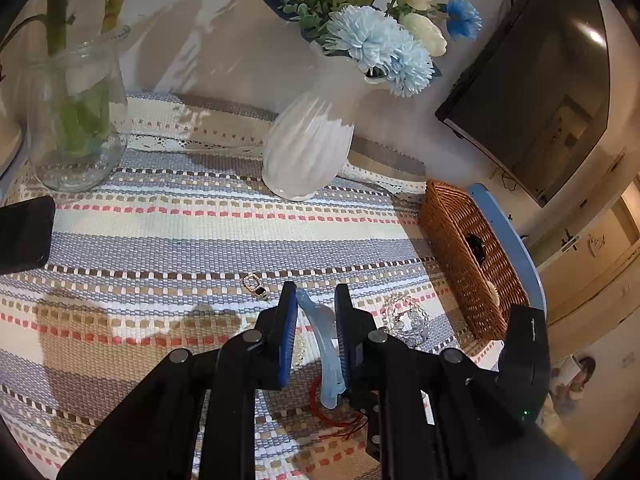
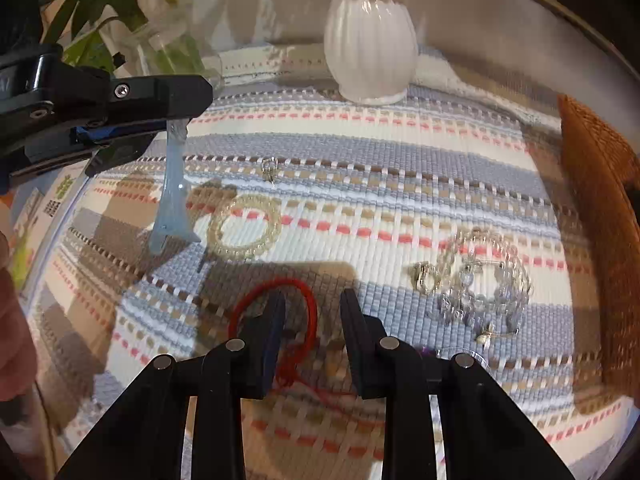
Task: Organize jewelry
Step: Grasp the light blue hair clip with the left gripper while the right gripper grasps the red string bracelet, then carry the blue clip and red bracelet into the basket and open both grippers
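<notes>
Left tongs [image 1: 316,300] clamped on the blue clip [image 1: 325,344], lifted; right tongs [image 2: 313,304] apart above the red cord [image 2: 310,300]; bracelets [image 2: 245,227], ring [image 1: 255,285] not yet in the basket [image 1: 468,256]

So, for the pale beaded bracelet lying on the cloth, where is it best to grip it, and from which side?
Probably from straight above. The pale beaded bracelet lies flat as an open ring on the striped cloth, so one finger of the right hand-held gripper can go inside the ring and one outside, pinching the near arc. The far-left side is crowded by the blue hair clip.
</notes>
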Demonstrator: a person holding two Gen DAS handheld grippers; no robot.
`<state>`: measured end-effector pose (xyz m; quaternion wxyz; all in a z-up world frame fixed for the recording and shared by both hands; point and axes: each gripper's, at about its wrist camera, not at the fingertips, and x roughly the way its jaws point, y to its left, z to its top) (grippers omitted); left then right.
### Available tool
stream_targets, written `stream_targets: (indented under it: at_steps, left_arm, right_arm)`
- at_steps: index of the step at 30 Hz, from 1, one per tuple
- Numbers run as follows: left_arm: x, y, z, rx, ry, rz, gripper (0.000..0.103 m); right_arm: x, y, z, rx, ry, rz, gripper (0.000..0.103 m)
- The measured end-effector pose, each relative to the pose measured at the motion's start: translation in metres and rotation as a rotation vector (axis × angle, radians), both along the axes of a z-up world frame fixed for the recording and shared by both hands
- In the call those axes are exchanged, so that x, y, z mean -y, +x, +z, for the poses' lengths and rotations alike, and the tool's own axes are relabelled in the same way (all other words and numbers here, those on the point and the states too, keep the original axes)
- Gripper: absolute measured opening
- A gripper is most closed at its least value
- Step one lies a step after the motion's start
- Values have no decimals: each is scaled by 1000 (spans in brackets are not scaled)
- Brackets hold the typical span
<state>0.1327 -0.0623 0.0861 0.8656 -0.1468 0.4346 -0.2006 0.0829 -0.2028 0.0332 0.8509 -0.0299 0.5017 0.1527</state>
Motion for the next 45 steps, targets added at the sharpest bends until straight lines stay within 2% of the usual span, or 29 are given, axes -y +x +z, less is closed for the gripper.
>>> stream_targets:
  at_steps: [1,2,6,10,12,17,20,23,28,35,40,45]
  left_arm:
    - [0,0,0,3,2,-5,17]
    - [1,0,0,4,5,-7,17]
    - [7,0,4,9,6,-27,17]
    - [24,0,15,33,25,-58,18]
    - [40,2,22,47,48,-88,18]
    - [95,5,46,108,67,-189,18]
    - [133,10,54,120,61,-255,18]
    - [180,14,55,129,71,-331,18]
    - [252,20,48,128,75,-444,18]
    - [320,40,23,80,107,-534,18]
    - [330,46,13,70,92,-557,18]
    - [333,45,15,83,83,-574,18]
  right_arm:
    - [-3,-1,-1,1,-15,19,11]
    - [-8,-3,-2,6,-36,36,4]
    - [-8,-17,10,43,-20,68,4]
    - [21,-31,46,95,67,32,4]
    - [37,-38,64,132,77,-4,4]
    - [101,-61,107,225,90,-155,4]
    - [159,-67,127,265,86,-285,4]
    - [212,-62,135,267,78,-409,4]
    - [281,-48,131,256,78,-554,4]
    - [336,-6,96,163,127,-650,4]
    - [347,11,76,117,162,-659,4]
    - [347,18,69,107,170,-635,5]
